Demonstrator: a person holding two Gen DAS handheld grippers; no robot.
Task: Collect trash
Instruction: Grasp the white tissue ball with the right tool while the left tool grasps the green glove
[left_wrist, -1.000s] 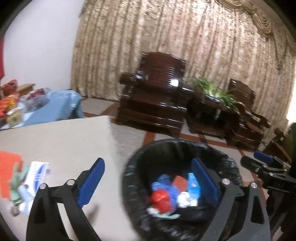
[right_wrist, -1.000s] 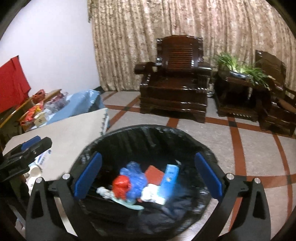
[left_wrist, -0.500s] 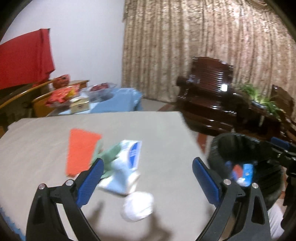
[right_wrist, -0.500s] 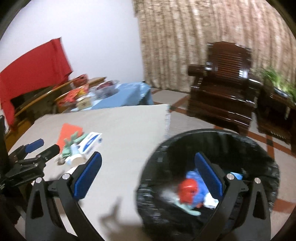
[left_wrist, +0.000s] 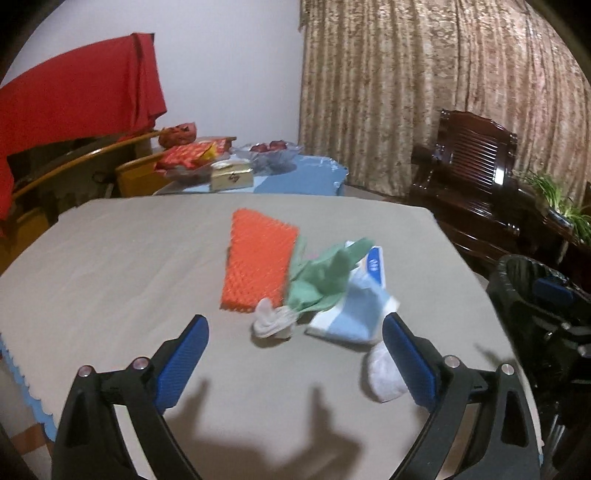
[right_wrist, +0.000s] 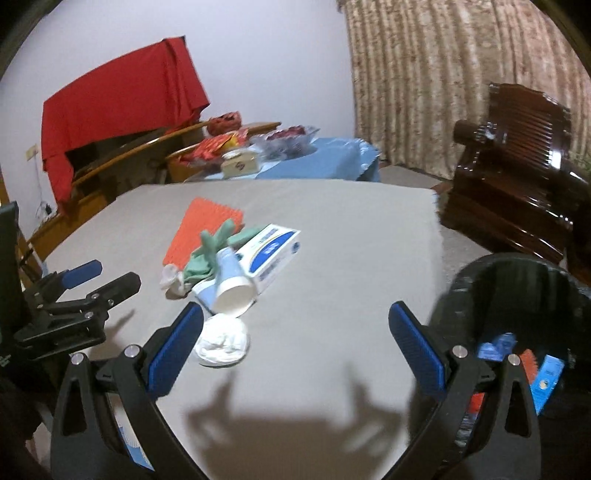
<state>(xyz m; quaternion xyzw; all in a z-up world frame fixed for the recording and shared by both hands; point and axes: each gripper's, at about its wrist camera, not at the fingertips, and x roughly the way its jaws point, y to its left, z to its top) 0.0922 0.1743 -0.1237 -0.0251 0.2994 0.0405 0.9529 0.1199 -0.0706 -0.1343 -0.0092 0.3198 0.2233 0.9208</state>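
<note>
A heap of trash lies mid-table: an orange mesh sheet (left_wrist: 258, 266) (right_wrist: 201, 232), a crumpled green piece (left_wrist: 321, 277) (right_wrist: 210, 251), a blue-and-white box (left_wrist: 375, 266) (right_wrist: 273, 254), a tipped paper cup (left_wrist: 351, 314) (right_wrist: 232, 291) and a small white wad (left_wrist: 271, 323) (right_wrist: 171, 278). A white tissue ball (left_wrist: 384, 373) (right_wrist: 221, 339) sits nearest. My left gripper (left_wrist: 295, 328) (right_wrist: 118, 273) hovers open, just short of the heap. My right gripper (right_wrist: 295, 314) is open over bare cloth, its left finger beside the tissue ball. The black-lined bin (left_wrist: 517, 273) (right_wrist: 517, 295) stands off the table's right edge and holds several scraps.
The grey tablecloth (right_wrist: 351, 240) ends at a right edge next to the bin. Behind stands a blue-covered table (left_wrist: 295, 177) with snack packets and a box. A red cloth (left_wrist: 74, 107) hangs at the back left. A dark wooden armchair (left_wrist: 476, 177) and curtains fill the right.
Both views have swung left, from the bin to the heap on the table. The grippers now sit closer to the trash. Both stayed open and empty.
</note>
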